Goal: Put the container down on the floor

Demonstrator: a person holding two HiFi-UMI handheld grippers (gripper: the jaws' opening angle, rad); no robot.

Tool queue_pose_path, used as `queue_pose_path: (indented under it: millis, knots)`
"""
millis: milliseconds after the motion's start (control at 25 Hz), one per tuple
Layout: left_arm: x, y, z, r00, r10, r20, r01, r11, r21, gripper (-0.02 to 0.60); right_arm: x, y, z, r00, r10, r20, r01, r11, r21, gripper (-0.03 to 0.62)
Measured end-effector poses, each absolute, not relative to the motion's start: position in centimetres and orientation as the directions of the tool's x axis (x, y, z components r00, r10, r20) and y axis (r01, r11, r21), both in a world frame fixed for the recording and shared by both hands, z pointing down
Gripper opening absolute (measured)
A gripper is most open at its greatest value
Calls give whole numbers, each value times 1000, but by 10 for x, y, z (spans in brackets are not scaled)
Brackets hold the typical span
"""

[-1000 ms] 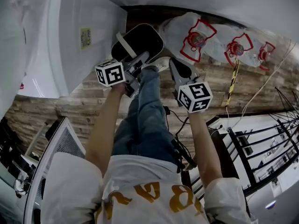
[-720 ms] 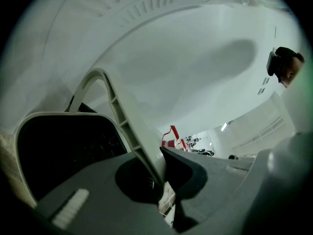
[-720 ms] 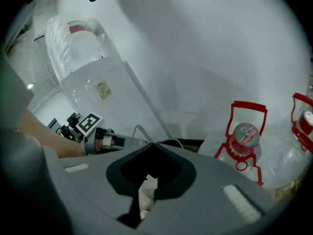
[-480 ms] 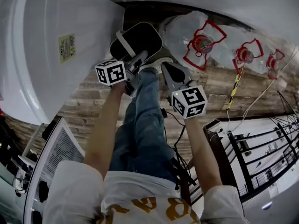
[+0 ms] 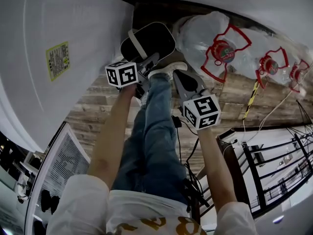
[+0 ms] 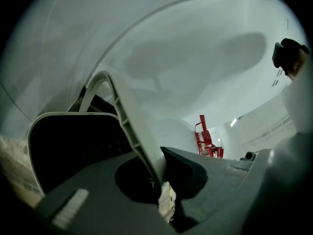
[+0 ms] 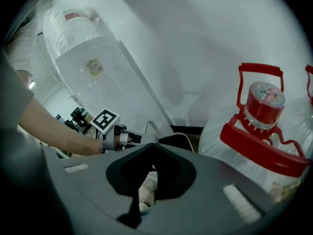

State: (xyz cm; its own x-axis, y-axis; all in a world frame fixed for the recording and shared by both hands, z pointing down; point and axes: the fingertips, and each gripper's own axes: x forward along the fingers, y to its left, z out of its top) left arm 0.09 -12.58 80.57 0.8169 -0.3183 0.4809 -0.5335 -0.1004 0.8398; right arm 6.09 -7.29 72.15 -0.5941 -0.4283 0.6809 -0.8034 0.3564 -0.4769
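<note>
The container (image 5: 149, 37) is a black bin with a white rim and a white handle (image 5: 136, 44). It is at the top middle of the head view, just beyond the person's shoe (image 5: 166, 68). My left gripper (image 5: 148, 64) is shut on that handle (image 6: 128, 124), and the bin's dark inside (image 6: 68, 148) shows at the left of the left gripper view. Whether the bin touches the floor cannot be told. My right gripper (image 5: 179, 75) hangs to the right of the shoe, jaws together with nothing between them (image 7: 150, 147).
A tall white appliance (image 5: 58, 58) fills the left side. Several clear water bottles with red caps and handles (image 5: 220, 45) (image 7: 259, 126) lie at the right along the wall. The floor is wood plank (image 5: 93, 111). A black metal rack (image 5: 274, 155) stands at lower right.
The left gripper keeps its hold on the container's handle. The view has swung so the white appliance fills more of the left. The right gripper has shifted slightly.
</note>
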Motion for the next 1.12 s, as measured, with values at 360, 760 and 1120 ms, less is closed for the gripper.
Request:
queue_pose_path:
  millis: [360, 760, 1120]
  knots:
    - [2, -135, 838, 787, -310, 533, -586, -108, 803, 18, 64, -71, 740, -592, -415, 691, -805, 344, -483, 29]
    - [-3, -134, 860, 756, -270, 596, -644, -143, 752, 20, 78, -72, 748, -572, -425, 701, -820, 311, -480, 29]
    - [-18, -124, 885, 692, -216, 689, -721, -148, 677, 25, 78, -69, 749, -568, -416, 710, -822, 321, -470, 29]
